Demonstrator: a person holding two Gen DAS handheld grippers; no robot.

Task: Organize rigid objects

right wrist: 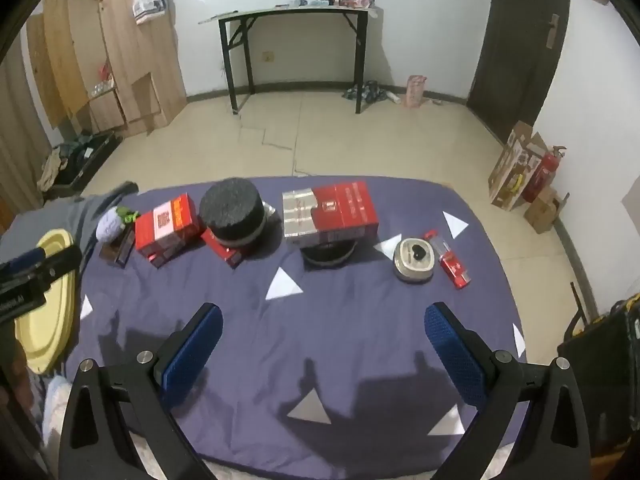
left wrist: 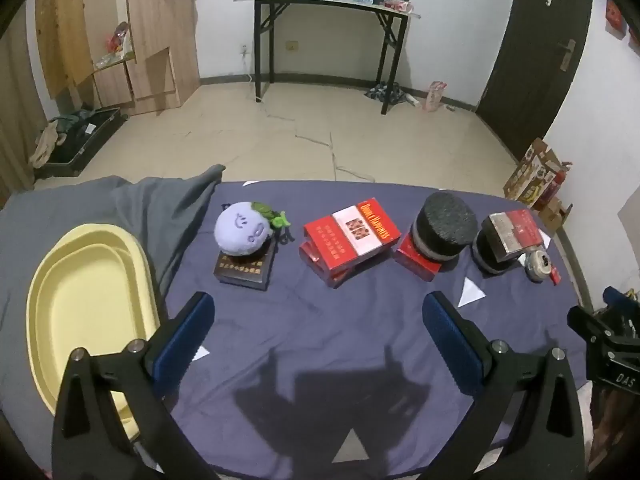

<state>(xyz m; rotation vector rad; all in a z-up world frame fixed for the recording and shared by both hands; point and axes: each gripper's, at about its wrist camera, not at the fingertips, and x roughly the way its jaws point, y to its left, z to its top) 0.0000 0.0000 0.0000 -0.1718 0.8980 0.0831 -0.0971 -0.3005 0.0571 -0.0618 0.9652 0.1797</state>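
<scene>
Purple cloth (left wrist: 320,340) covers the table where red boxes (left wrist: 352,236), a black foam cylinder (left wrist: 444,226), a silver ashtray (right wrist: 414,260) and a plush toy (left wrist: 242,230) on a dark box (left wrist: 244,268) sit in a row, a yellow tray (left wrist: 88,312) at left; left hand-held gripper (left wrist: 318,344) and right hand-held gripper (right wrist: 324,348) hover with jaws apart, empty

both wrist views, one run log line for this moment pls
left gripper: open, empty | right gripper: open, empty | yellow tray: empty | boxes on purple cloth: untouched
</scene>
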